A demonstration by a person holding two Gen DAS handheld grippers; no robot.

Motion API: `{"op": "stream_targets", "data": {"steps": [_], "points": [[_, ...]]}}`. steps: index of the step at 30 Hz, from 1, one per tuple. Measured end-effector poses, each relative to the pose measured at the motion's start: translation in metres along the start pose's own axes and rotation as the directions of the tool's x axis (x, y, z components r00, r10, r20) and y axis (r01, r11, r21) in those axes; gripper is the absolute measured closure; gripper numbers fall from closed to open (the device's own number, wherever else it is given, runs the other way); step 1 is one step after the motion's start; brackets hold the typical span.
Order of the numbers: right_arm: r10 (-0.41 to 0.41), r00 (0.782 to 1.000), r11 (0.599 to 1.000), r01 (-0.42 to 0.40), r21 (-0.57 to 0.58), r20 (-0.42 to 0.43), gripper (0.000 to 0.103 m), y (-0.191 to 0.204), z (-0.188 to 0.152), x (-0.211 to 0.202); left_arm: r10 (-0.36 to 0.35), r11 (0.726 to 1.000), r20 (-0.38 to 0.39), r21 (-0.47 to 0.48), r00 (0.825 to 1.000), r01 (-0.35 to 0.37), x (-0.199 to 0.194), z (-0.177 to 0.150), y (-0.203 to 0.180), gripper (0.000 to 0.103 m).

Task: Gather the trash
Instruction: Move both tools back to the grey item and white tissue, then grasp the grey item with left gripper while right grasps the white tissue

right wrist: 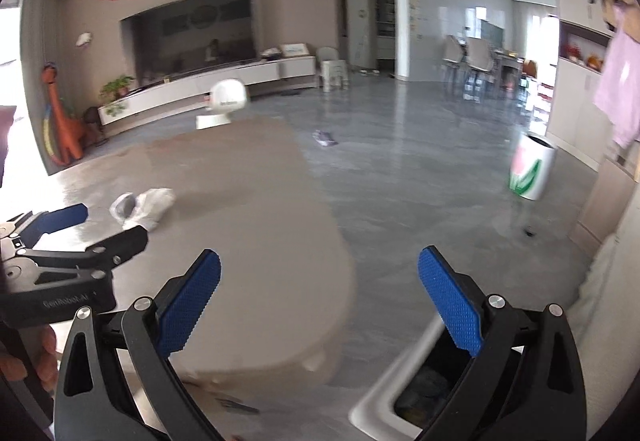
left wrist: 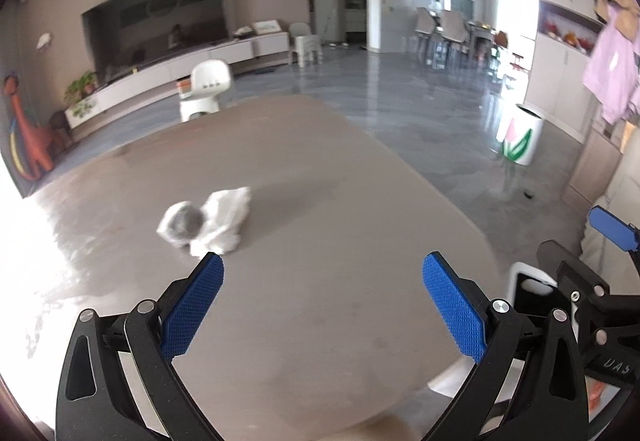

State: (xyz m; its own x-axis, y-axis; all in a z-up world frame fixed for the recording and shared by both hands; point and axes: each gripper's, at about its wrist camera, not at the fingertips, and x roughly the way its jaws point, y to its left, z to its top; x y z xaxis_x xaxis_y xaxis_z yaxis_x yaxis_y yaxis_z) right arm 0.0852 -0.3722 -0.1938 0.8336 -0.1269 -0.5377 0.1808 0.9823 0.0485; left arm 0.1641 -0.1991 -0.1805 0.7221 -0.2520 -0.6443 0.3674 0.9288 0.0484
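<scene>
Both grippers are released and hold nothing. The left gripper [left wrist: 322,297] hovers over the brown surface [left wrist: 320,209], its fingers [left wrist: 192,305] spread wide; the crumpled white trash [left wrist: 208,221] lies just ahead of the left fingertip, likely the next pick. The right gripper [right wrist: 320,301] hangs past the surface edge above an open bin [right wrist: 420,389], seemingly where trash is dropped.

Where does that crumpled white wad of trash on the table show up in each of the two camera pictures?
Left wrist view: the crumpled white trash lies left of centre on the table, just beyond the left fingertip.
Right wrist view: the same trash lies at far left.
Shared landmark: the white tulip-painted bin on the floor.
</scene>
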Motion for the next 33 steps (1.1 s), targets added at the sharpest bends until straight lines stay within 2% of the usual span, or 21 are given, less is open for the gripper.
{"op": "stream_targets", "data": {"steps": [8,14,19,23,25,27,33], "points": [[0.101,0.995,0.994,-0.1,-0.034,0.021,0.005,0.062,0.021,0.033,0.076,0.995,0.007,-0.068,0.997,-0.075,0.003,0.004,0.06,0.005],[0.155,0.988,0.988,-0.155,0.0,0.008,0.005,0.084,0.034,0.054,0.116,0.988,0.016,-0.1,0.993,-0.113,0.011,0.01,0.099,0.005],[0.214,0.976,0.976,-0.213,0.038,-0.029,0.004,0.103,0.045,0.081,0.142,0.986,0.025,-0.091,0.989,-0.14,0.024,0.013,0.121,0.005],[0.208,0.977,0.978,-0.207,0.021,-0.044,0.005,0.12,0.049,0.097,0.142,0.986,0.015,-0.092,0.99,-0.14,0.044,0.015,0.139,0.005],[0.2,0.979,0.98,-0.199,0.013,-0.045,0.005,0.129,0.05,0.105,0.117,0.99,0.024,-0.081,0.993,-0.115,0.054,0.015,0.148,0.005],[0.18,0.982,0.984,-0.18,0.006,-0.052,0.005,0.134,0.049,0.112,0.128,0.989,0.025,-0.077,0.992,-0.125,0.061,0.013,0.15,0.005],[0.17,0.98,0.985,-0.17,0.012,-0.102,0.004,0.147,0.046,0.14,0.126,0.987,-0.017,-0.1,0.992,-0.127,0.099,0.012,0.166,0.005]]}}
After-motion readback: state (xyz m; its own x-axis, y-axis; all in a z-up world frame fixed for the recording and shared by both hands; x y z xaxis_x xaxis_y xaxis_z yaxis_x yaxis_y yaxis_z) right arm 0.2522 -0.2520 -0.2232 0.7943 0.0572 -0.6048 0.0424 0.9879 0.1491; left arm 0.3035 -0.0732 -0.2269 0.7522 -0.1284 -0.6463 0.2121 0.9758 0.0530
